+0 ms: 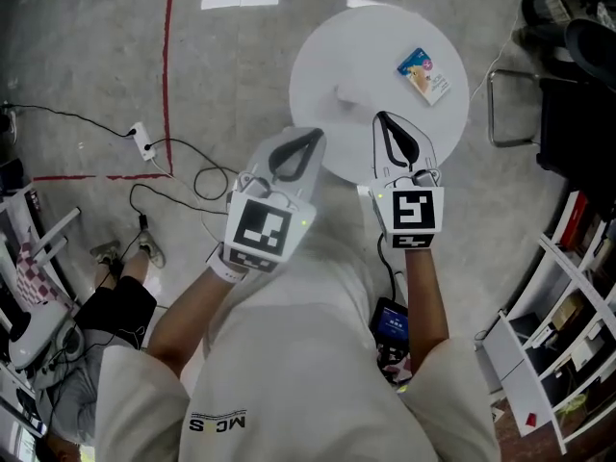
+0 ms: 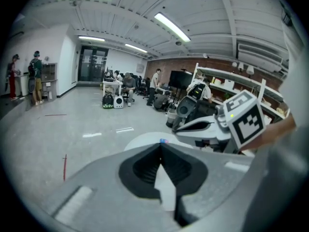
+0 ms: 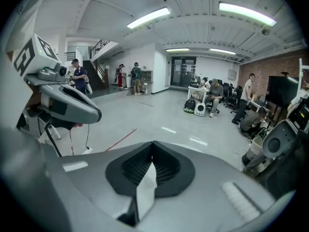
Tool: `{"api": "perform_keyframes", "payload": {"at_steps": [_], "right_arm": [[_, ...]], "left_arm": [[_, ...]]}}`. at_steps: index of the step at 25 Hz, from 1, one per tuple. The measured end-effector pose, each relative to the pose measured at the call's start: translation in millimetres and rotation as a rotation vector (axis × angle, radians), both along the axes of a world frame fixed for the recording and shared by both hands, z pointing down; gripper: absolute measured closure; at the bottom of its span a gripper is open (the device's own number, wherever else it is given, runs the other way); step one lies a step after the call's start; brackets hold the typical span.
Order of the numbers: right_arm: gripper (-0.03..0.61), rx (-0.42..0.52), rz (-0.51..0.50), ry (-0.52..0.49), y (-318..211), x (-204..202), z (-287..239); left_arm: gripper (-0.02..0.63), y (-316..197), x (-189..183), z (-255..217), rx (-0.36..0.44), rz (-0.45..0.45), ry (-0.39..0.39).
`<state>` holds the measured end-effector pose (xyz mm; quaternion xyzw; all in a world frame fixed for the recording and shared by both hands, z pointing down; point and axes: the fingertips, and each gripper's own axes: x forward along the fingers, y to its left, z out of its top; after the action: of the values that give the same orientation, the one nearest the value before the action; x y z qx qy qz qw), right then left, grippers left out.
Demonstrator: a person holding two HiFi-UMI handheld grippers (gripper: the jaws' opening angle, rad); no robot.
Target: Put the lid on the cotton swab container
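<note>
A small box with a blue and orange label, the cotton swab container (image 1: 423, 73), lies on the far right part of a round white table (image 1: 327, 56). Near the table's middle is a faint whitish shape (image 1: 344, 94), too pale to identify. My left gripper (image 1: 313, 136) hovers at the table's near edge, shut and holding nothing. My right gripper (image 1: 382, 116) is over the table's near part, also shut and holding nothing. In the left gripper view the closed tips (image 2: 161, 143) point at the table with a blue speck beyond; the right gripper (image 2: 207, 127) shows beside them.
On the floor at the left are a red tape line (image 1: 169, 65), a power strip (image 1: 141, 141) and cables. A metal chair frame (image 1: 510, 109) stands right of the table, shelves (image 1: 568, 335) at lower right. Another person's legs (image 1: 111, 306) are at lower left.
</note>
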<state>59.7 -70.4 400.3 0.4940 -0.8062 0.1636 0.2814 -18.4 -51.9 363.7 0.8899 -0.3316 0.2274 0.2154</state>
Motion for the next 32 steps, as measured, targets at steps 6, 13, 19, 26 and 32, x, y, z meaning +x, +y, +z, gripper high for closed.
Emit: {"api": "perform_keyframes", "payload": {"at_steps": [6, 13, 19, 26, 32], "right_arm": [[0.583, 0.048, 0.019, -0.001, 16, 2, -40], [0.583, 0.096, 0.059, -0.029, 40, -1, -83], [0.583, 0.129, 0.097, -0.076, 64, -3, -113], [0.583, 0.172, 0.124, -0.096, 87, 6, -141], [0.583, 0.201, 0.153, -0.101, 90, 6, -157]], "left_arm": [[0.614, 10, -1, -28, 0.028, 0.001, 0.03], [0.614, 29, -6, -63, 0.061, 0.012, 0.056], [0.614, 43, -7, -83, 0.083, 0.019, 0.078], [0.614, 54, 0, -105, 0.099, 0.02, 0.111], [0.614, 49, 3, -120, 0.128, 0.048, 0.118]]}}
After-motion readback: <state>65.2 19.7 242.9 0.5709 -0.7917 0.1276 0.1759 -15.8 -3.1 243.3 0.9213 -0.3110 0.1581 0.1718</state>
